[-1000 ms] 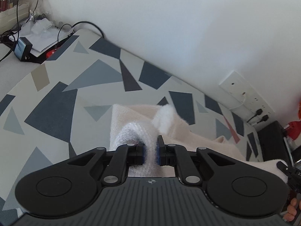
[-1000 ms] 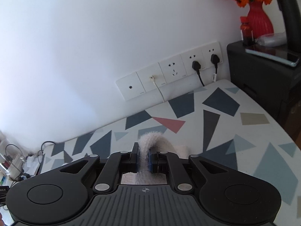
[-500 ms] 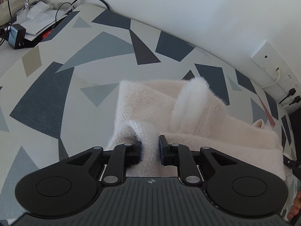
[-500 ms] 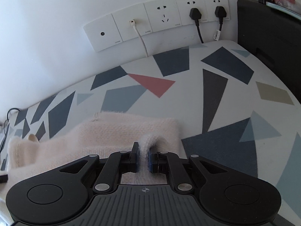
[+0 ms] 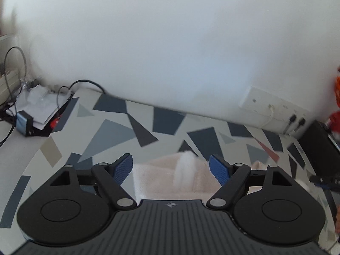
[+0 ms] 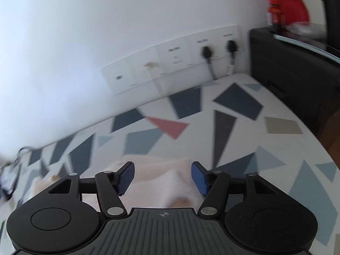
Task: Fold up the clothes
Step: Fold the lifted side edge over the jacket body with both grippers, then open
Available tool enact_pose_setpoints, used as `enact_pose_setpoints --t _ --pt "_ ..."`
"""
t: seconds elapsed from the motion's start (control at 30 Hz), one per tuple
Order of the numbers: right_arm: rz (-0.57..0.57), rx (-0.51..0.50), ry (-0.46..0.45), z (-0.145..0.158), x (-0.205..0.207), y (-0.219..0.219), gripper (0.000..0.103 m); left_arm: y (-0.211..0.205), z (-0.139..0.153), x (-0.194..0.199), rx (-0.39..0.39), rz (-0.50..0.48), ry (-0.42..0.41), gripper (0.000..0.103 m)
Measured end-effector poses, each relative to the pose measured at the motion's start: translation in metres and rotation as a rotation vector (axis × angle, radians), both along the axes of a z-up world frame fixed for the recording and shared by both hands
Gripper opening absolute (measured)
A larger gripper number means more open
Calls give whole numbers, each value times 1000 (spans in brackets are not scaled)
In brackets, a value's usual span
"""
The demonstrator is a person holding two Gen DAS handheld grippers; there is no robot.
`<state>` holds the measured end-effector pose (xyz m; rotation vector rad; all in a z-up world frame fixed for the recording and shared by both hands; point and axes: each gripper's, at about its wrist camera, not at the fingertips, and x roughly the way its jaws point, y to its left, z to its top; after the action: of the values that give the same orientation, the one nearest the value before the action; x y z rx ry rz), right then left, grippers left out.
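A cream fuzzy knitted garment (image 5: 167, 176) lies folded on the table with the triangle-pattern cloth (image 5: 110, 129). A white fluffy ridge (image 5: 184, 167) stands up on it. My left gripper (image 5: 171, 167) is open and empty just above the garment, its blue pads spread wide. In the right wrist view the same garment (image 6: 161, 180) lies below my right gripper (image 6: 163, 175), which is also open and empty. Neither gripper touches the cloth as far as I can see. Both views are motion-blurred.
A white wall with a socket strip (image 6: 170, 61) and two plugs runs along the back. A black cabinet (image 6: 297, 68) with a red vase (image 6: 291, 10) stands at the right. Cables, papers and a small box (image 5: 23, 125) lie at the far left.
Both grippers were shut on folds of the garment; now both have opened wide and let it go. Both have lifted and tilted up, so more wall shows.
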<state>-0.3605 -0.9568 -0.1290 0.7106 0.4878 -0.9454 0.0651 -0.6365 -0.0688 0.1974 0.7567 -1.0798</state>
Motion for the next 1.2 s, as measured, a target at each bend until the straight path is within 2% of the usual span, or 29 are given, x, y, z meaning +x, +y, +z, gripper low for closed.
enact_pose_setpoints --t 0.03,0.13,0.2,0.23,0.3,0.4,0.43,0.67,0.83,0.97,1.07,1.13,1.2 --pt "52 6 10 3 5 7 57 1 -1 -11 19 -53 -14 81" --pt "162 20 95 -4 28 35 57 -5 -30 -61 152 -191 -65 81" --pt "220 37 144 -18 44 53 57 -9 -53 -84 213 -228 -91 81" --pt "245 40 173 -25 52 61 57 -12 -63 -89 231 -240 -70 81" --pt "280 25 255 -39 68 74 57 -19 -82 -91 267 -237 -31 81" --pt "324 -87 403 -55 93 94 58 -31 -97 -86 307 -158 -71 81" --pt "328 -118 427 -58 97 95 58 -35 -99 -83 317 -140 -73 81" --pt "293 -105 418 -70 105 56 65 -62 -108 -64 343 -61 -111 81" --pt "266 -39 348 -73 106 23 67 -92 -104 -44 339 -16 -135 81" --pt "237 -7 297 -70 116 -15 67 -133 -89 -16 294 22 -173 81" --pt "180 12 229 -65 114 -38 66 -142 -70 12 199 118 -82 81" --pt "163 25 191 -62 103 -42 63 -131 -60 26 142 174 -32 81" --pt "147 38 153 -59 92 -46 64 -118 -55 35 130 185 -18 81"
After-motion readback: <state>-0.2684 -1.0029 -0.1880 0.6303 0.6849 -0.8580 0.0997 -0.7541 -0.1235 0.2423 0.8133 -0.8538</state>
